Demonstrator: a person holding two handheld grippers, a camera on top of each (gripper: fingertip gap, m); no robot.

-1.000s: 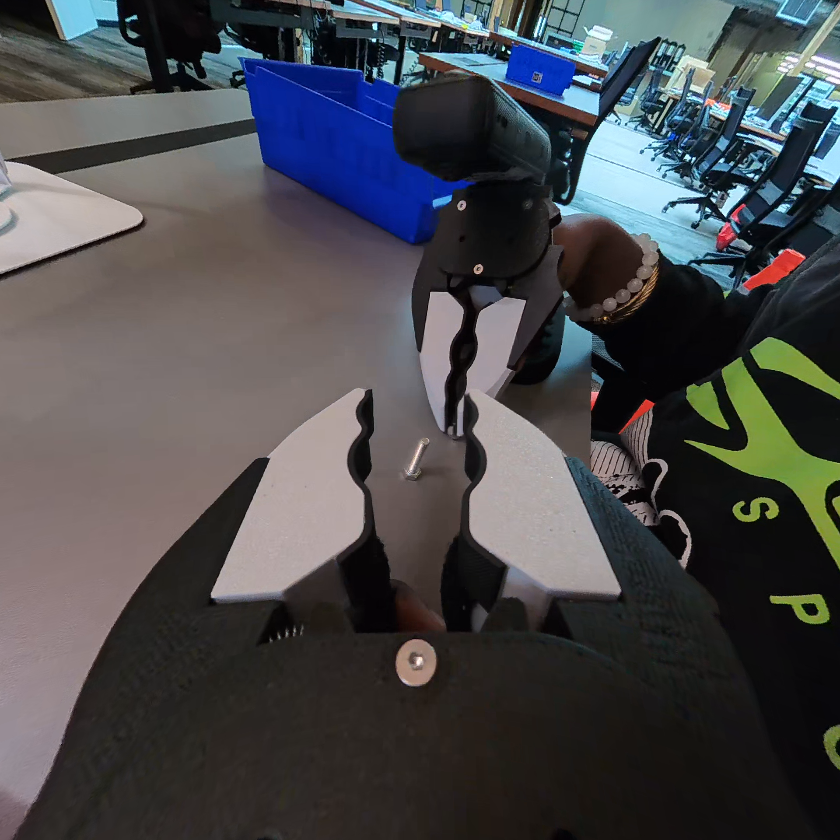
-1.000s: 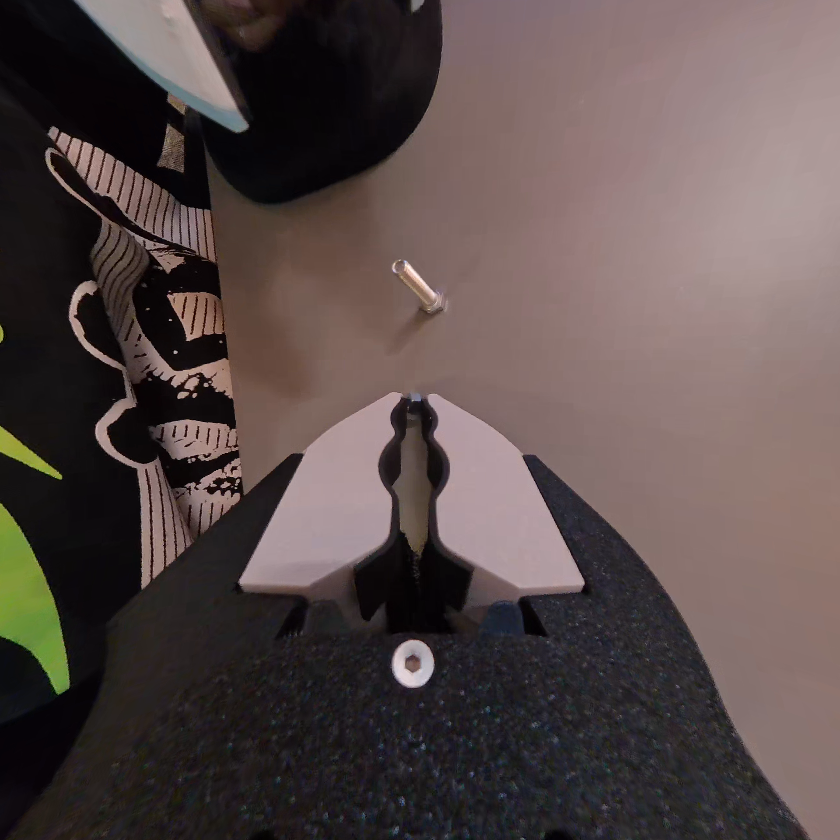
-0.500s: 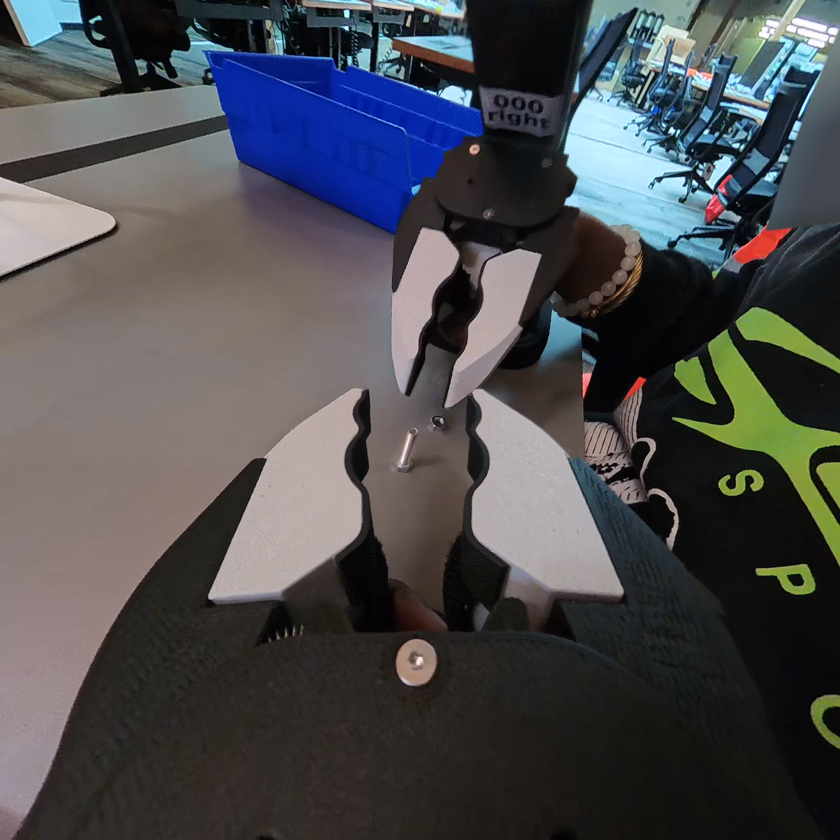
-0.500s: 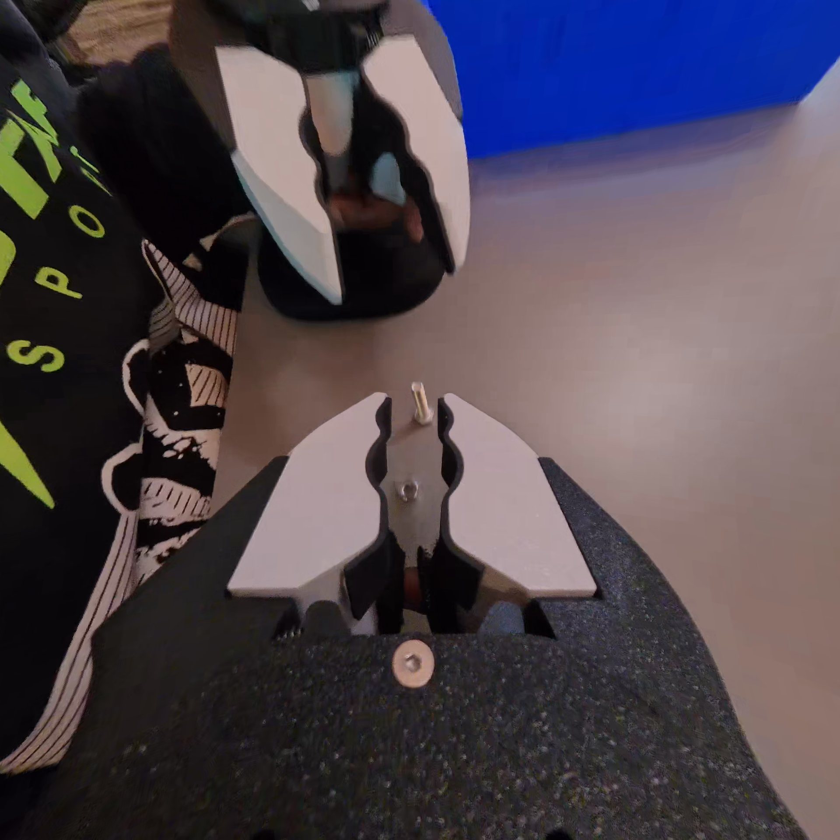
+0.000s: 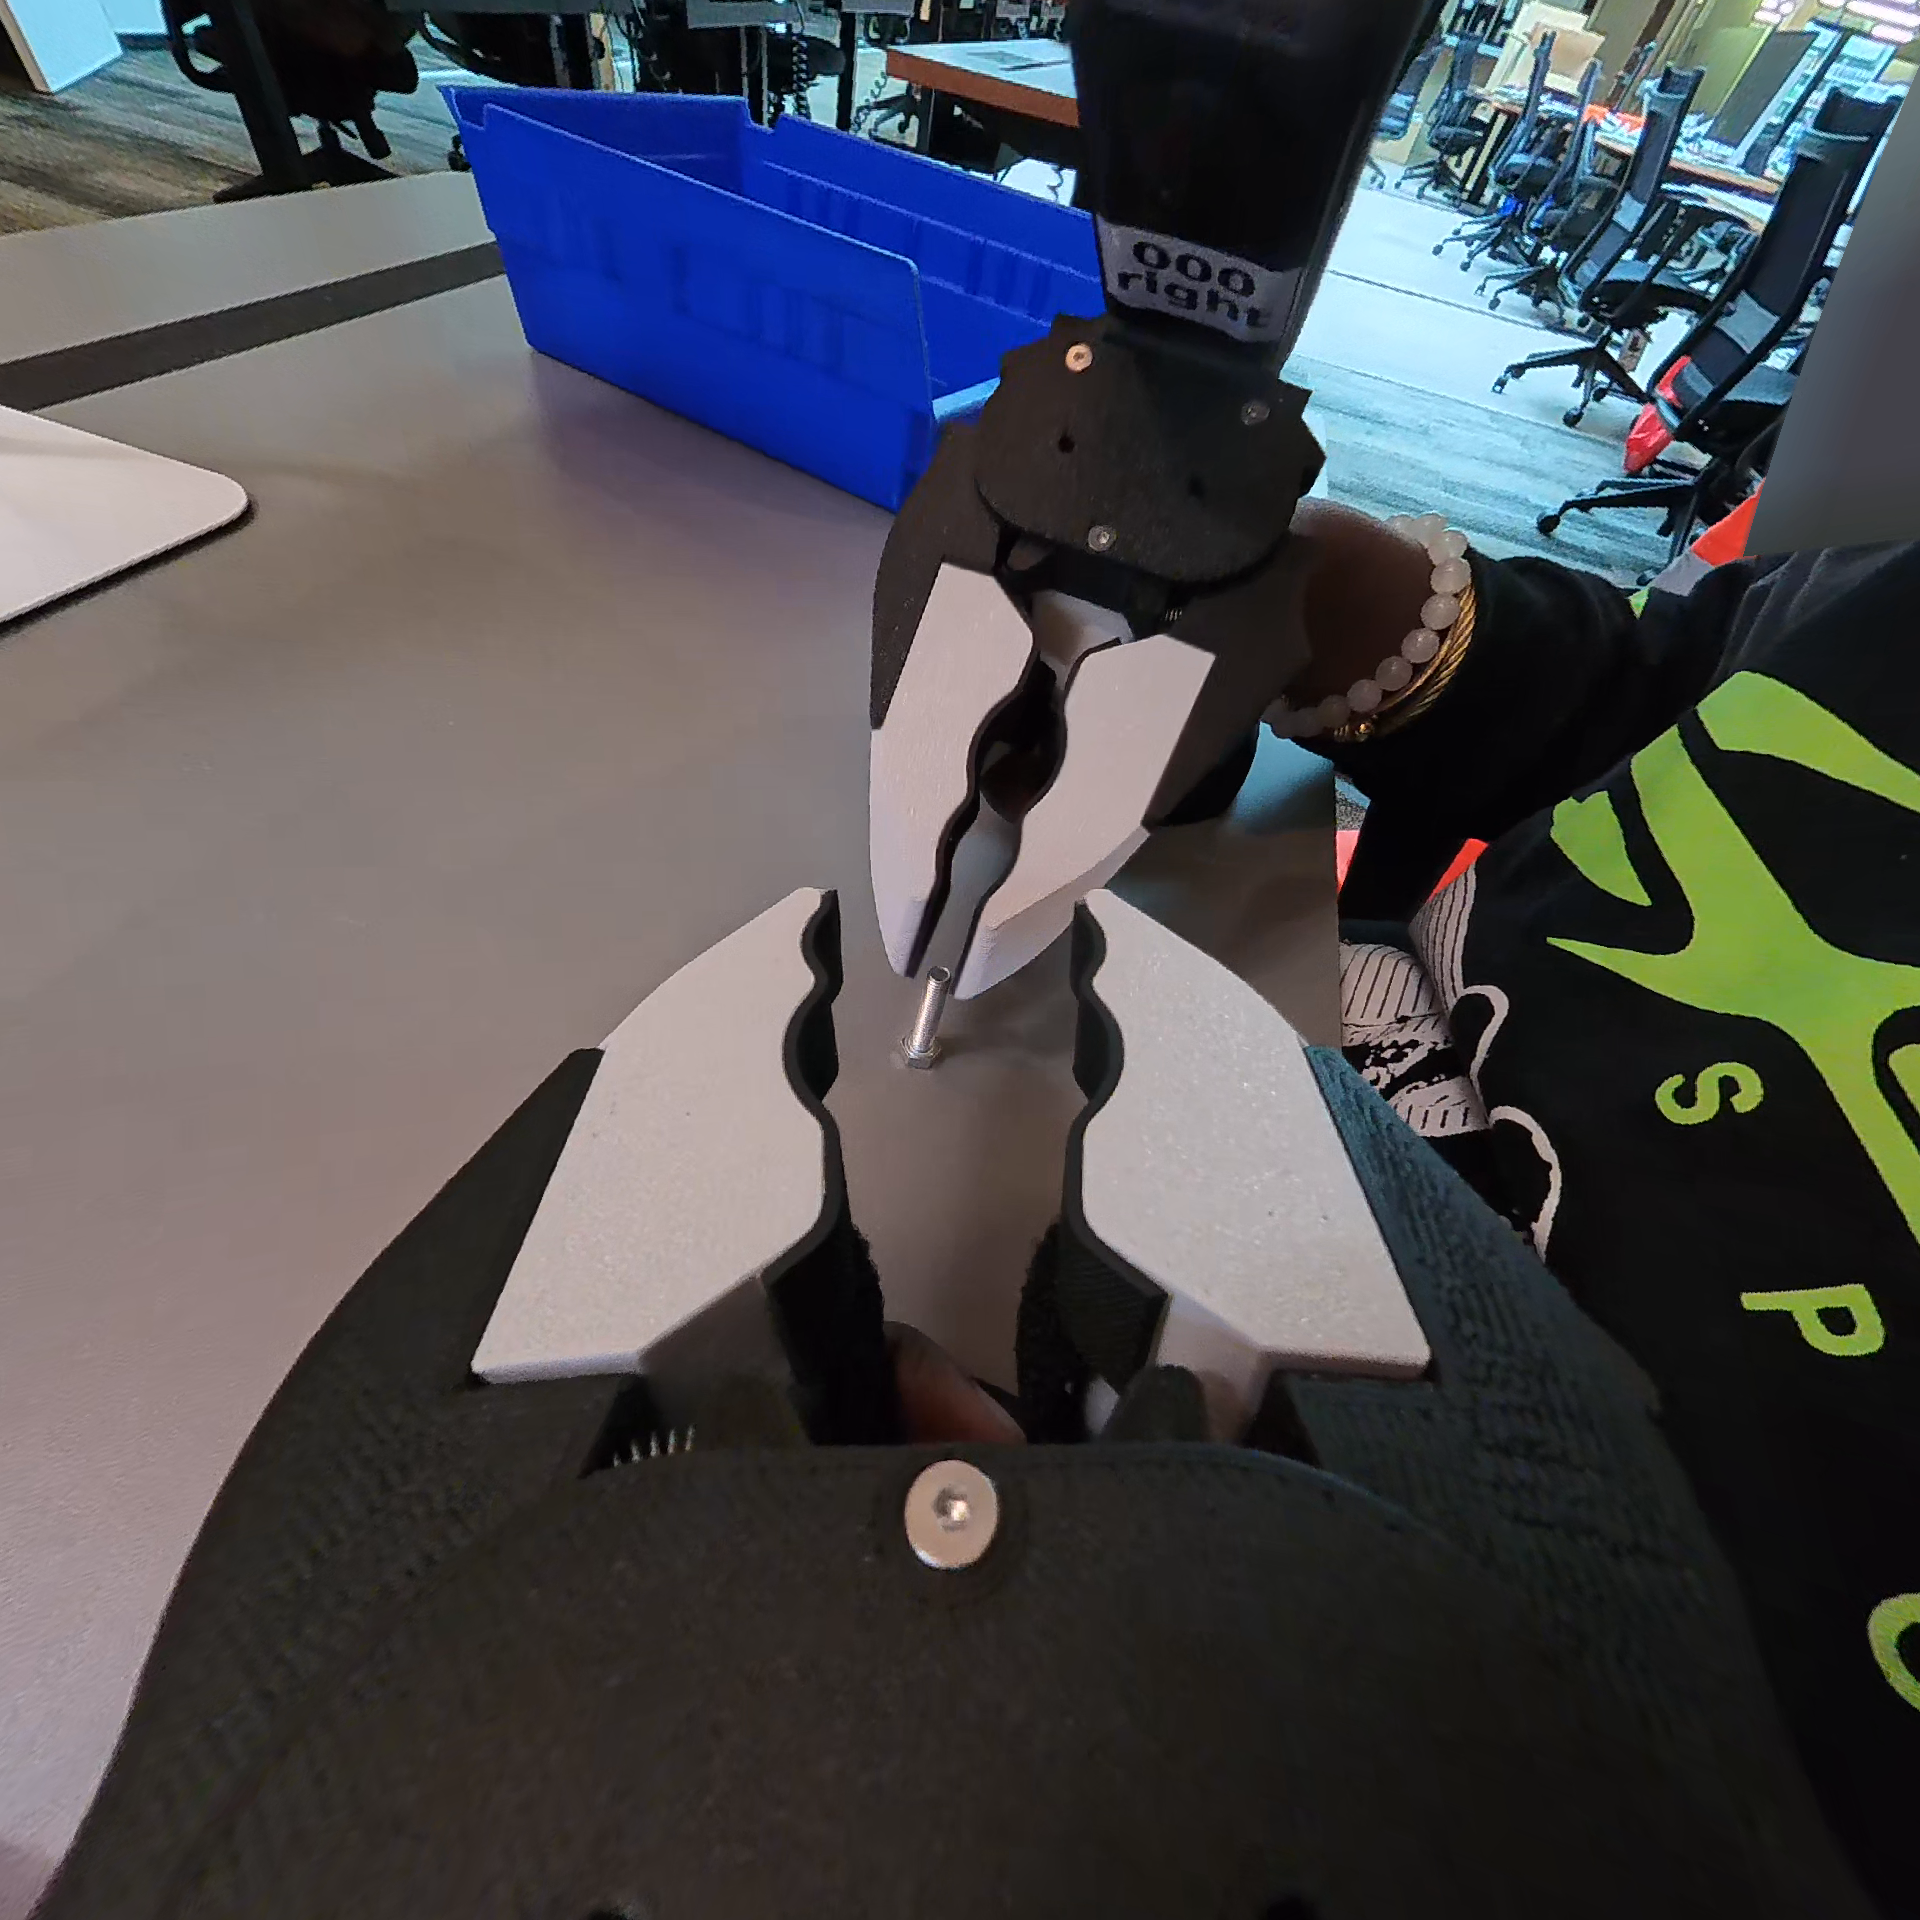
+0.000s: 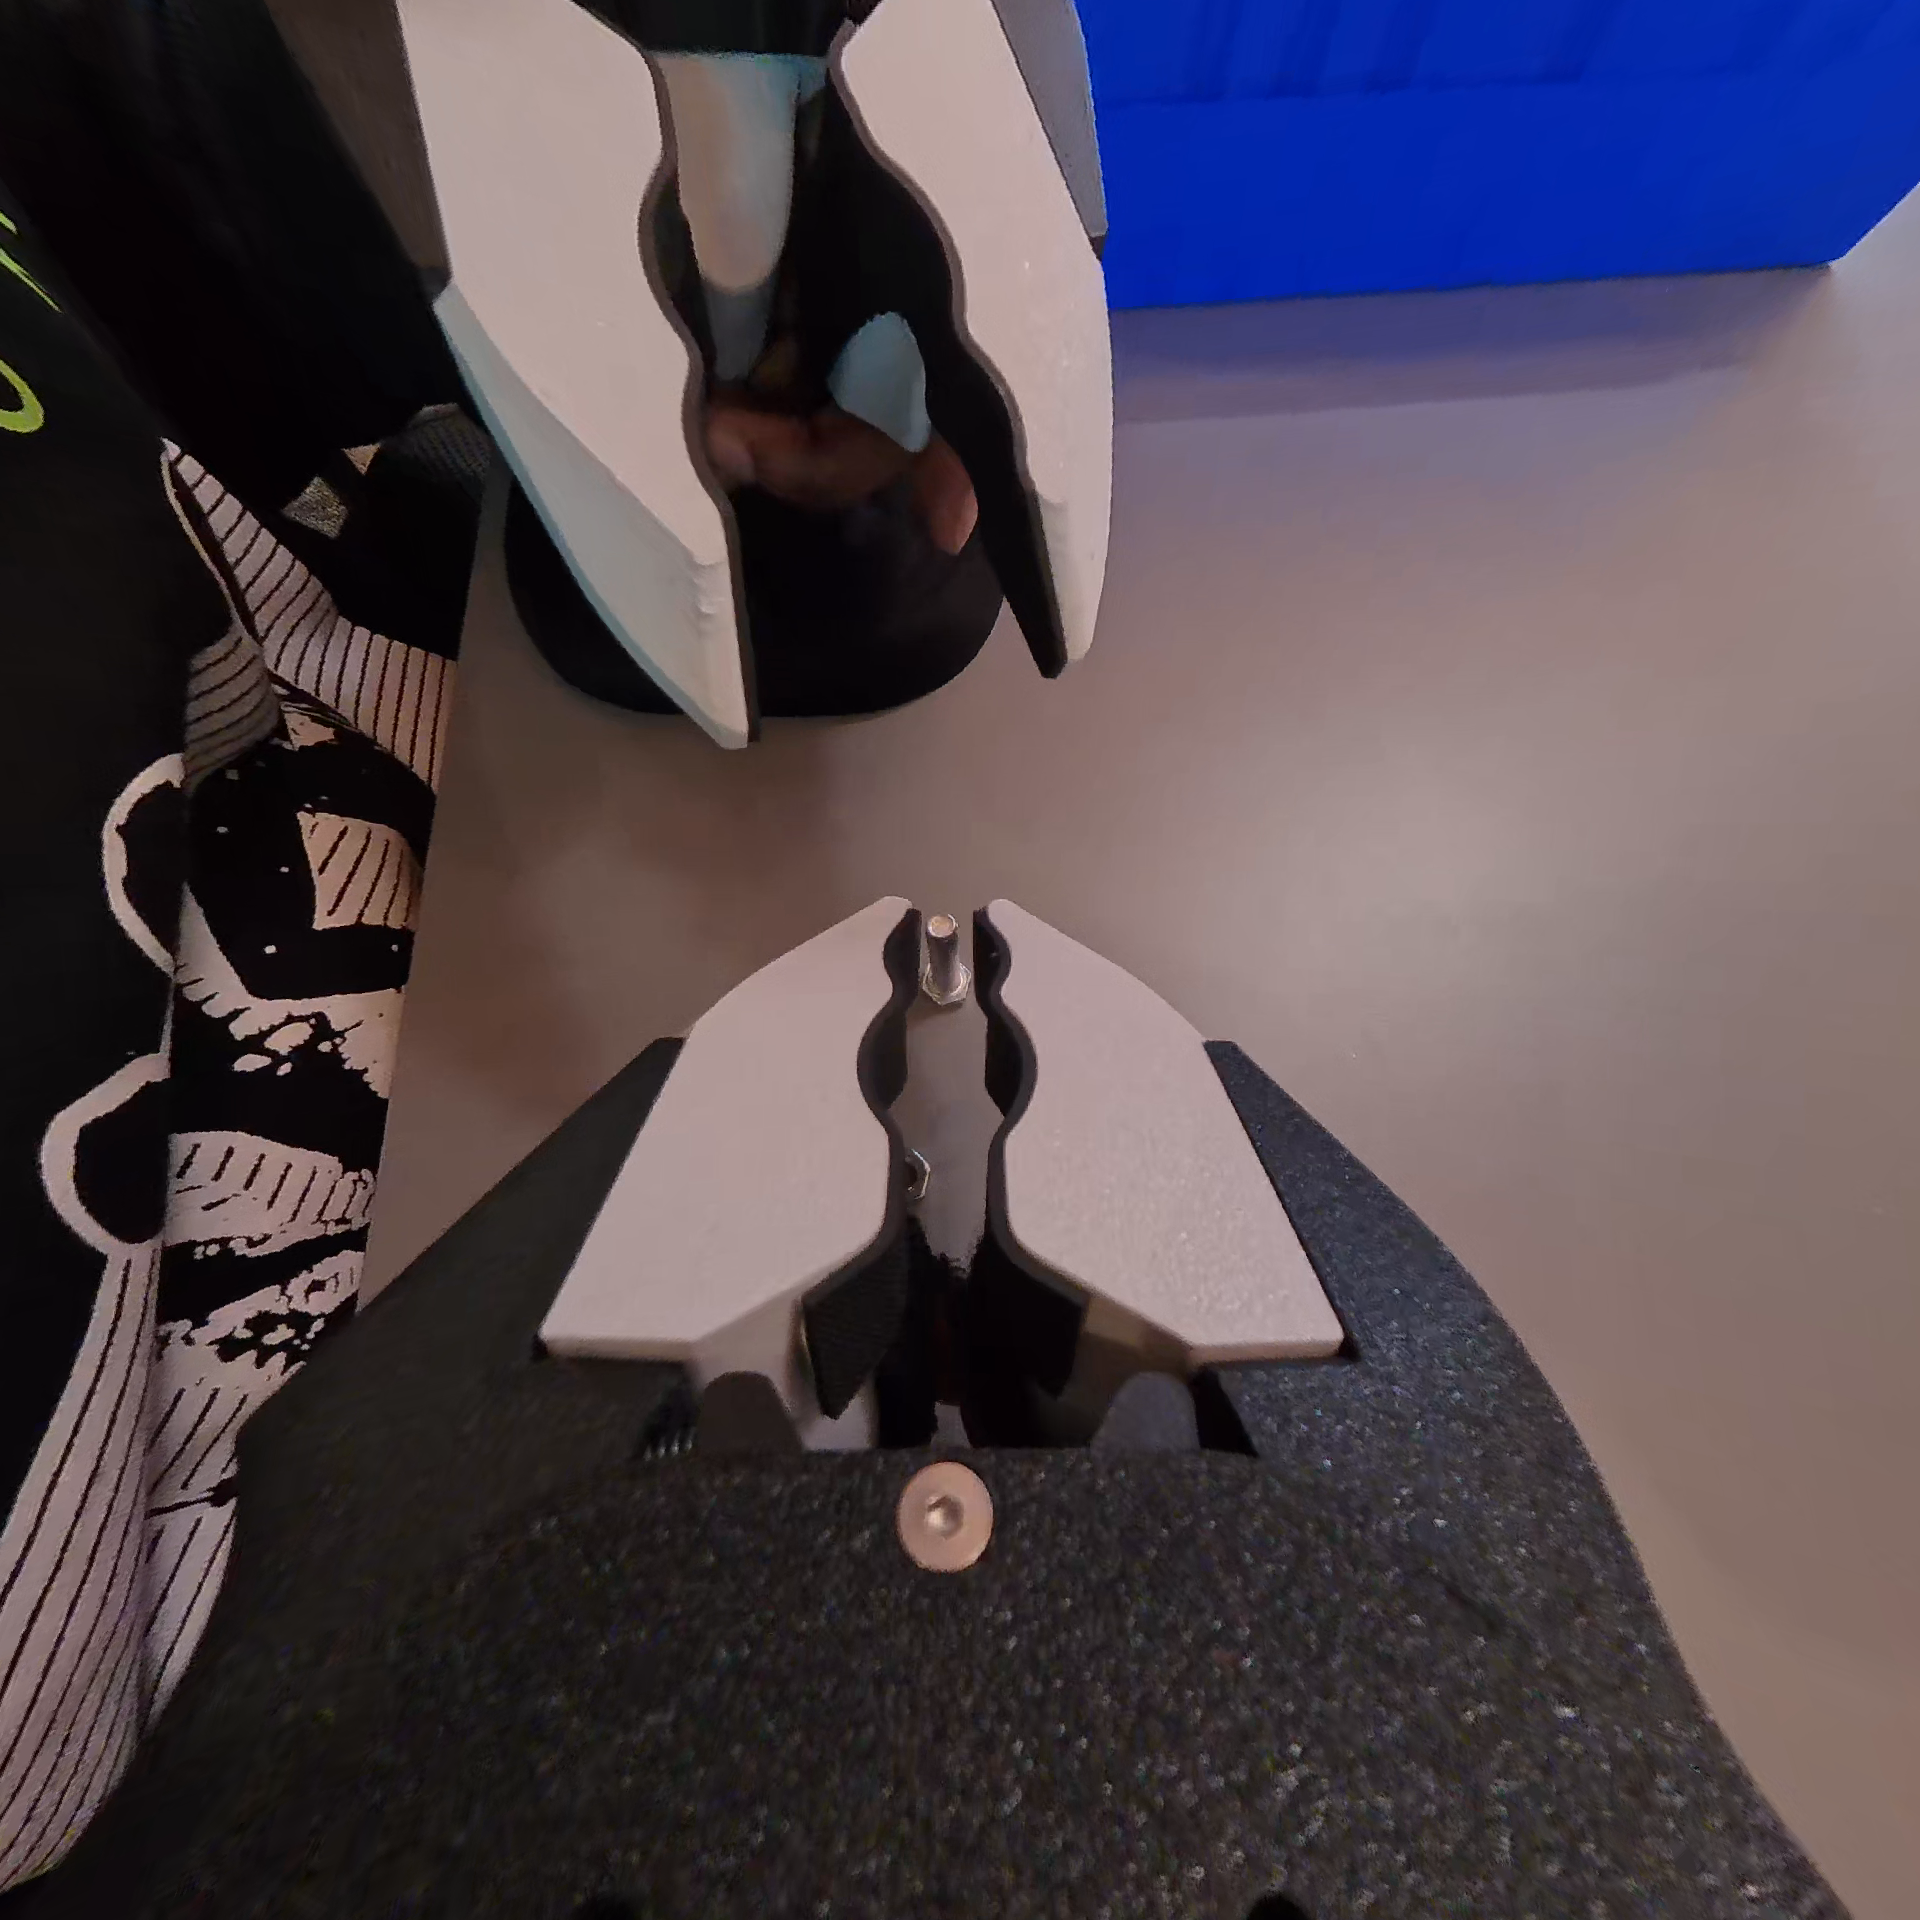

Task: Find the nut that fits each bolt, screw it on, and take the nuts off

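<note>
Steel shows on the small bolt (image 5: pixel 926 1023), which stands head-down on the grey bench (image 5: pixel 436 790) with its shank pointing up. I hold my right hand-held gripper (image 6: pixel 945 914) over it, fingers slightly parted on either side of the shank and not yet pinching it. A small nut (image 6: pixel 915 1176) lies on the bench farther back between those fingers. My left hand-held gripper (image 5: pixel 951 914) faces it with its fingers spread wide, holding nothing. Behind stands a blue bin (image 5: pixel 748 301).
</note>
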